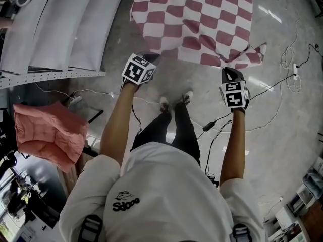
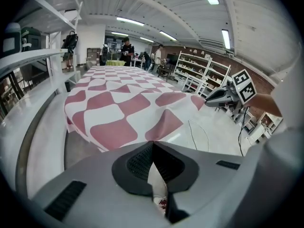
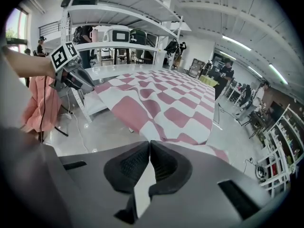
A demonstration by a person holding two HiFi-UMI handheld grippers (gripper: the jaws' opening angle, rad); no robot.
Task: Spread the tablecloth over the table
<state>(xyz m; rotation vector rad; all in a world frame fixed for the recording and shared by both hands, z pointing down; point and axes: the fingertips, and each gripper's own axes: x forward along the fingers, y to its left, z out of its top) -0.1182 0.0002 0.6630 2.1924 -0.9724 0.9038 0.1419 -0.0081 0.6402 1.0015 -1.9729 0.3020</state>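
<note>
The red-and-white checked tablecloth [image 1: 197, 19] lies over a long table, which it hides, and its near edge hangs down in folds. My left gripper [image 1: 150, 58] is at the cloth's near left corner, shut on a strip of its hem that shows between the pads [image 2: 159, 194]. My right gripper [image 1: 230, 73] is at the near right corner, shut on white cloth [image 3: 142, 189]. From the left gripper view the cloth [image 2: 118, 103] stretches away, with the right gripper [image 2: 228, 95] beside it. The right gripper view shows the cloth [image 3: 166, 103] and the left gripper [image 3: 76, 80].
White metal shelving [image 1: 55, 29] runs along the left of the table. A pink cloth [image 1: 50, 135] hangs at lower left. Cables [image 1: 267, 89] and a power strip [image 1: 295, 70] lie on the shiny floor to the right. People [image 2: 127, 49] stand beyond the table's far end.
</note>
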